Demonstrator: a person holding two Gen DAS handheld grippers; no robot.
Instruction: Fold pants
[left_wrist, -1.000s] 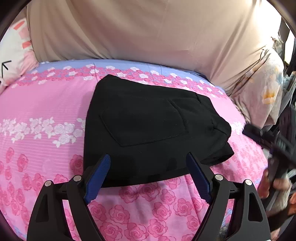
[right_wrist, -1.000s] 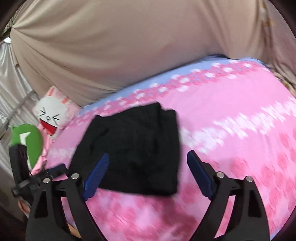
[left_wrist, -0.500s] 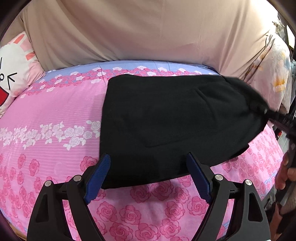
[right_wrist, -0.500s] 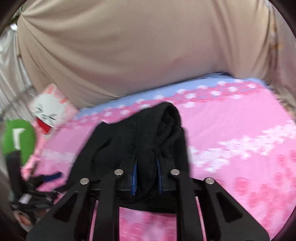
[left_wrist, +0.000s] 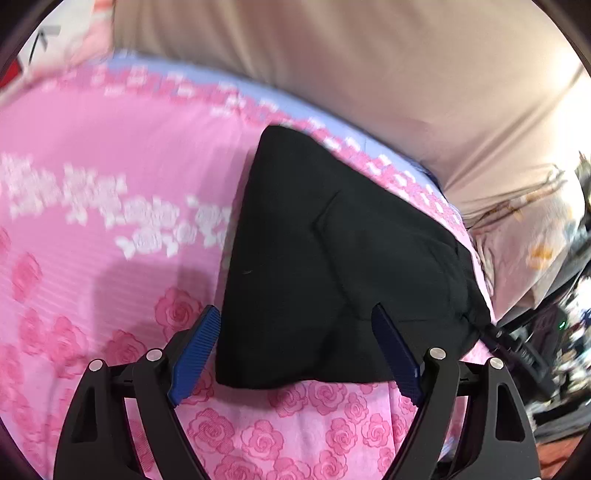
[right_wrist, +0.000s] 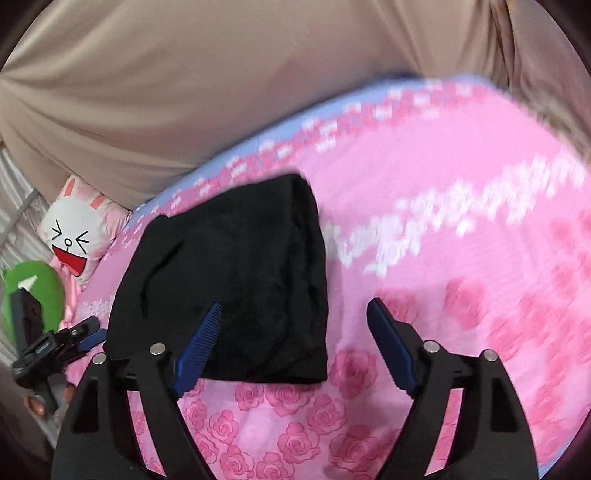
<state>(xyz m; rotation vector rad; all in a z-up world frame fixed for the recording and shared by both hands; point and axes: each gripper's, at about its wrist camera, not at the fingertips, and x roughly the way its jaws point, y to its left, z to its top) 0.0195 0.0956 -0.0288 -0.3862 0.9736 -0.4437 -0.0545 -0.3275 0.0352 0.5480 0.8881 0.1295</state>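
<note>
The black pants (left_wrist: 332, 266) lie folded in a compact bundle on my pink rose bedsheet (left_wrist: 110, 229), toward its far edge by the beige curtain (right_wrist: 184, 92). My left gripper (left_wrist: 295, 354) and right gripper (right_wrist: 295, 347) both hover at the bundle's near edge, fingers spread apart, gripping nothing.

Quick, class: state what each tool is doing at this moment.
Left tool: open, holding nothing, just before the folded black pants.
Right tool: open, holding nothing.

Both the left gripper (left_wrist: 295, 354) and the right gripper (right_wrist: 295, 347) had black frames, silver pivot screws and ribbed blue pads (left_wrist: 194, 356).
</note>
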